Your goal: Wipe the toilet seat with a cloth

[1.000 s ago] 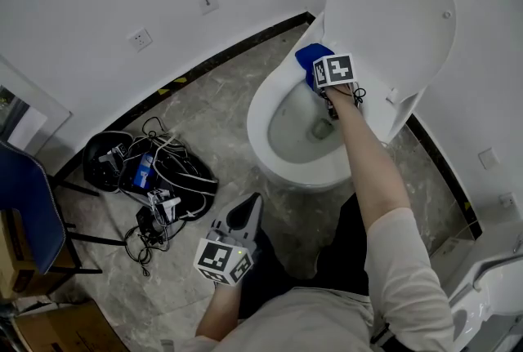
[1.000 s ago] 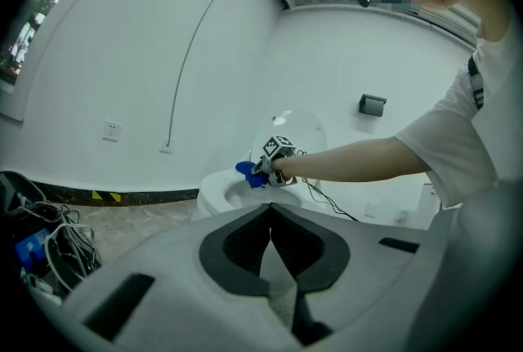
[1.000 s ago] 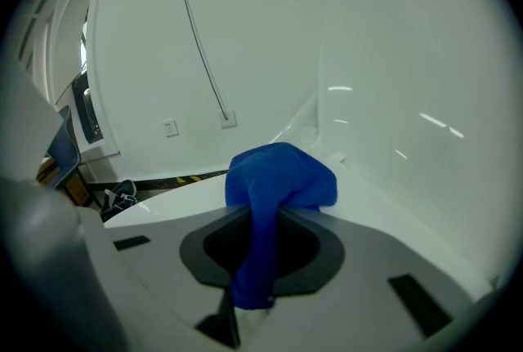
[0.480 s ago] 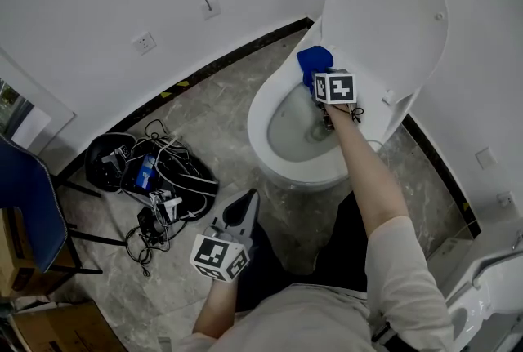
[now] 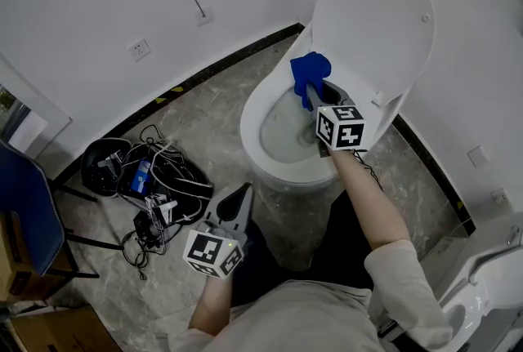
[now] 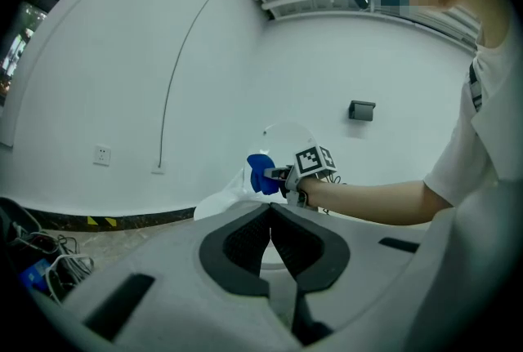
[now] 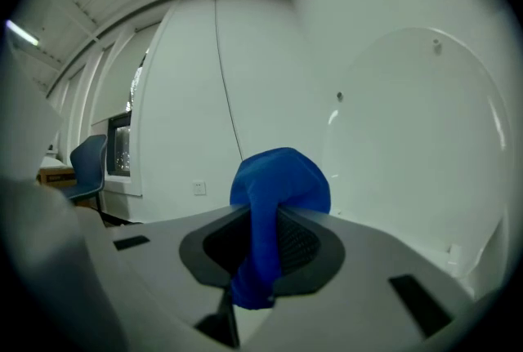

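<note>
The white toilet (image 5: 255, 148) stands with its lid (image 5: 372, 15) raised against the wall. My right gripper (image 5: 316, 95) is shut on a blue cloth (image 5: 308, 71), which is bunched over the far side of the bowl near the hinge. In the right gripper view the cloth (image 7: 278, 187) bulges out of and hangs down between the jaws of the right gripper (image 7: 265, 216), with the lid (image 7: 417, 138) behind. My left gripper (image 5: 243, 197) hovers low in front of the toilet, shut and holding nothing. Its own view shows the left gripper (image 6: 270, 216), and beyond it the cloth (image 6: 261, 173) and the toilet (image 6: 222, 197).
A tangle of cables and a black bag (image 5: 147, 179) lies on the grey stone floor to the left. A blue chair (image 5: 24, 220) stands at the far left. Another white fixture (image 5: 482, 285) sits at the bottom right. There is a socket (image 5: 140, 48) on the wall.
My right gripper has drawn back toward the person and tilted upward, and the cloth has come up from the far rim. The left gripper has barely shifted.
</note>
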